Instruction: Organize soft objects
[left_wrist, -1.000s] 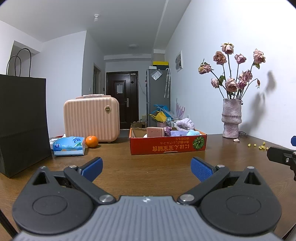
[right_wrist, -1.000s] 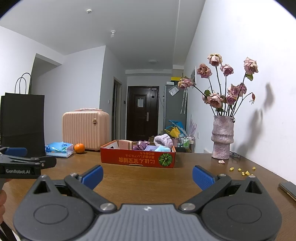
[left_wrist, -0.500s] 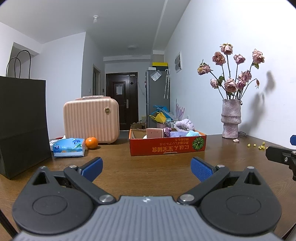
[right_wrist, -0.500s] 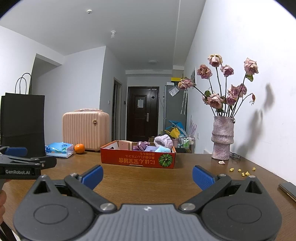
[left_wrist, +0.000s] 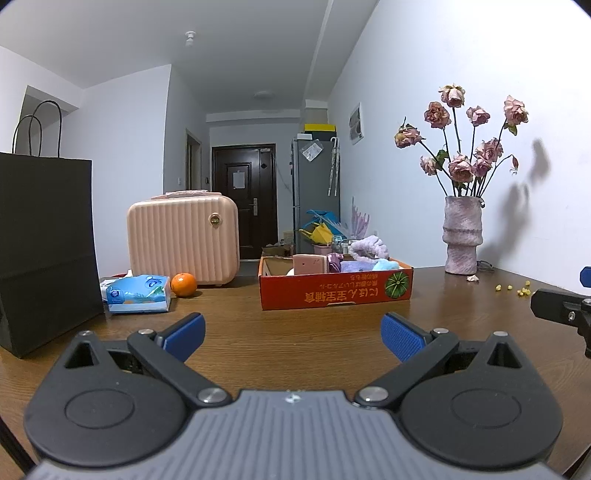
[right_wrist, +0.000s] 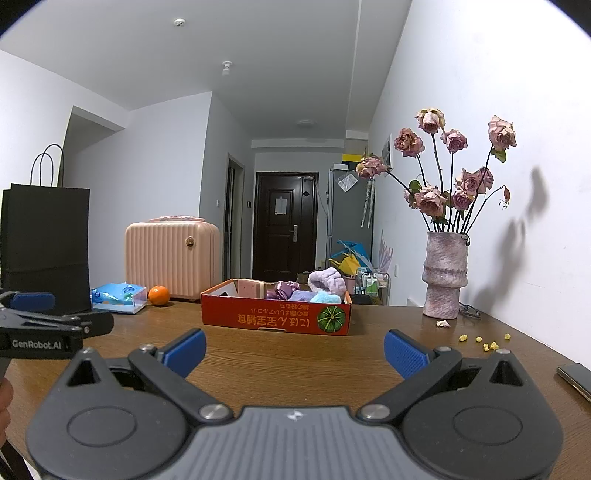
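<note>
Nearest, the left hand-held gripper (left_wrist: 291, 334) and right hand-held gripper (right_wrist: 294, 349) hover over the wooden surface (left_wrist: 295, 332), both spread wide and empty. Farther back, the soft objects (right_wrist: 327, 282) lie piled in a red cardboard box (right_wrist: 277, 319), before the pink suitcase (left_wrist: 183, 238).

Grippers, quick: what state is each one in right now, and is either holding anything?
Left gripper: jaws wide open, holding nothing, above the table.
Right gripper: jaws wide open, holding nothing.
</note>
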